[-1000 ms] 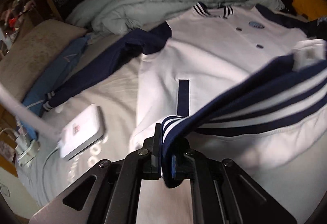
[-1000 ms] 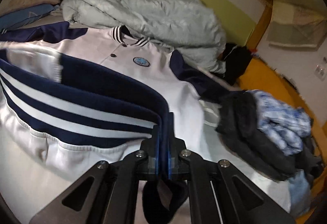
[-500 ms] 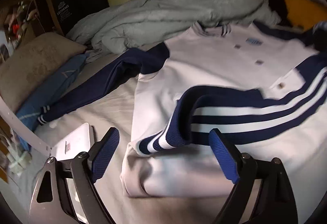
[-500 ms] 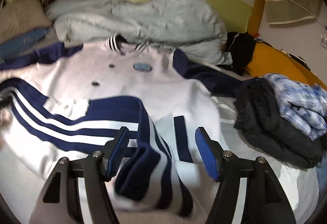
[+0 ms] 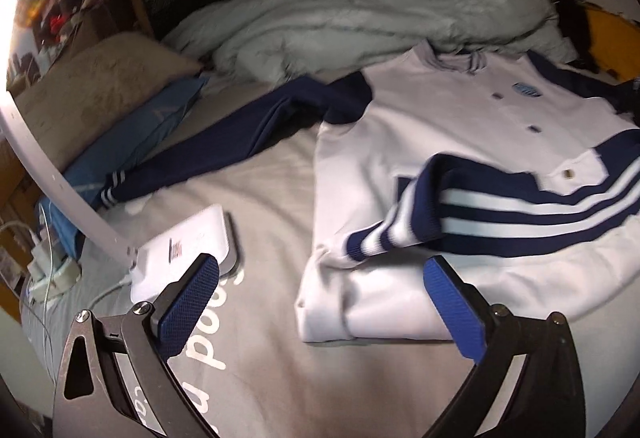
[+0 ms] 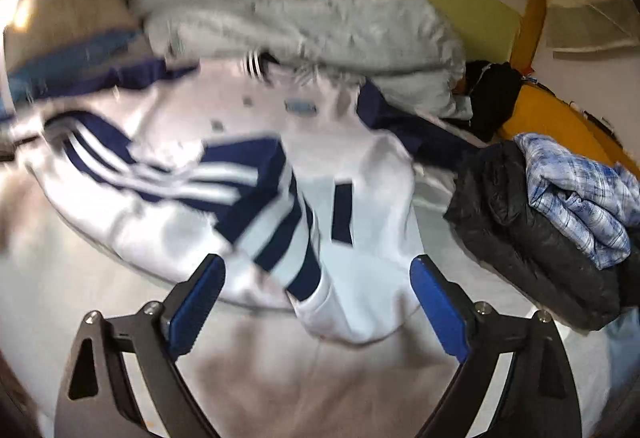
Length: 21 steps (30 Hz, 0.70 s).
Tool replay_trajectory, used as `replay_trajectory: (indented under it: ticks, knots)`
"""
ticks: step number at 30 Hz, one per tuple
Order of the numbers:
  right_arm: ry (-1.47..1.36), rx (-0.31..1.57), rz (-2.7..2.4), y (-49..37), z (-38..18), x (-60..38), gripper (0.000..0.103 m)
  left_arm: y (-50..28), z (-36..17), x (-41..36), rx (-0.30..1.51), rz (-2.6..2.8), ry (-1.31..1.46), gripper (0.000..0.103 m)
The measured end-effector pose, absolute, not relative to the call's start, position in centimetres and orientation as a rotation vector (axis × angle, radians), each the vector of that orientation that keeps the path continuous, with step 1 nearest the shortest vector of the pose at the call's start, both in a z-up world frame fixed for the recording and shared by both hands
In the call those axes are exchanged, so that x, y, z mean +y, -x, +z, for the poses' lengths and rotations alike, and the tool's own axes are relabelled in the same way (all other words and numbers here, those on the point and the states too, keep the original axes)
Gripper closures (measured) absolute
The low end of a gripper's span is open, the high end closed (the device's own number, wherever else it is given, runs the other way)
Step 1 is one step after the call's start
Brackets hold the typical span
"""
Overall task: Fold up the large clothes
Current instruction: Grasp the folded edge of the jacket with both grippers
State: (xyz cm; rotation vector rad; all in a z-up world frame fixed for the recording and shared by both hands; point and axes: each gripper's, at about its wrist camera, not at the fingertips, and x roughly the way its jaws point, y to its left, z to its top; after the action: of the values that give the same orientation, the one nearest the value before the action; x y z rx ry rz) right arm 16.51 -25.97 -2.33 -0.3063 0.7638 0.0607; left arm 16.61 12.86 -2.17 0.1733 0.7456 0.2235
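The white-and-navy jacket (image 5: 460, 142) lies on the grey bedsheet (image 5: 260, 318), striped hem folded up over its front. The left gripper (image 5: 320, 302) and right gripper (image 6: 316, 302) are both opening, apparently nothing pinched; the right view is blurred.

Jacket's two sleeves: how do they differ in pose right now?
The left-side navy sleeve lies stretched out flat on the grey bedsheet, its striped cuff clear of the body. The right-side navy sleeve shows only near the shoulder, running toward the dark clothes pile; its cuff is hidden. Both are navy on one white jacket.
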Motion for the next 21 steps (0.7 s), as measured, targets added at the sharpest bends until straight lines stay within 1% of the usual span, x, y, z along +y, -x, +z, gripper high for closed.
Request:
replay_trajectory:
  ticks: [2, 4, 5, 6, 7, 8, 9, 10, 11, 13, 14, 16, 17, 18, 20, 21]
  knots:
    - [0.279, 0.776, 0.035, -17.0, -2.5, -26.7, 0.01, -17.5, -2.9, 13.9, 0.758, 0.266, -0.169, 0.001]
    - [0.213, 0.729, -0.034, -17.4, -1.6, -28.1, 0.011, -18.2, -3.5, 14.9, 0.772, 0.292, -0.151, 0.002]
    - [0.181, 0.706, -0.056, -17.7, -1.3, -28.7, 0.015, -18.6, -3.7, 15.7, 0.787, 0.284, -0.109, 0.011]
    - [0.14, 0.682, -0.076, -18.1, -1.0, -29.5, 0.03, -18.9, -3.9, 16.4, 0.805, 0.257, -0.047, 0.018]
    - [0.093, 0.681, -0.08, -19.0, -0.9, -30.4, 0.053, -19.1, -4.0, 17.1, 0.817, 0.22, 0.021, 0.033]
    - [0.057, 0.696, -0.073, -19.9, -1.1, -30.9, 0.064, -19.3, -4.1, 17.8, 0.822, 0.17, 0.099, 0.045]
    - [0.002, 0.728, -0.054, -21.0, -1.6, -31.6, 0.072, -19.6, -4.2, 18.2, 0.823, 0.142, 0.141, 0.05]
    - [-0.033, 0.747, -0.044, -21.8, -2.0, -32.1, 0.073, -19.8, -4.3, 18.3, 0.824, 0.123, 0.159, 0.06]
    - [-0.047, 0.754, -0.051, -22.2, -2.5, -32.4, 0.073, -20.1, -4.5, 18.2, 0.825, 0.109, 0.159, 0.067]
    - [-0.05, 0.78, -0.069, -22.8, -3.5, -32.7, 0.077, -20.4, -4.9, 17.5, 0.828, 0.109, 0.116, 0.073]
    - [-0.048, 0.793, -0.068, -22.9, -3.9, -32.7, 0.078, -20.4, -5.1, 17.0, 0.841, 0.131, 0.075, 0.079]
    - [-0.045, 0.796, -0.069, -22.9, -3.9, -32.6, 0.079, -20.6, -5.6, 16.1, 0.876, 0.149, 0.026, 0.085]
    - [-0.046, 0.794, -0.065, -22.7, -3.6, -32.6, 0.079, -20.6, -5.7, 16.0, 0.888, 0.159, 0.022, 0.085]
    - [-0.046, 0.791, -0.057, -22.8, -3.7, -32.7, 0.077, -20.5, -5.8, 16.0, 0.901, 0.175, 0.017, 0.085]
    - [-0.059, 0.784, -0.052, -22.1, -3.1, -33.0, 0.069, -20.3, -5.8, 16.1, 0.906, 0.184, 0.029, 0.085]
    - [-0.078, 0.782, -0.046, -21.5, -2.7, -33.2, 0.067, -20.1, -5.7, 16.4, 0.908, 0.183, 0.046, 0.084]
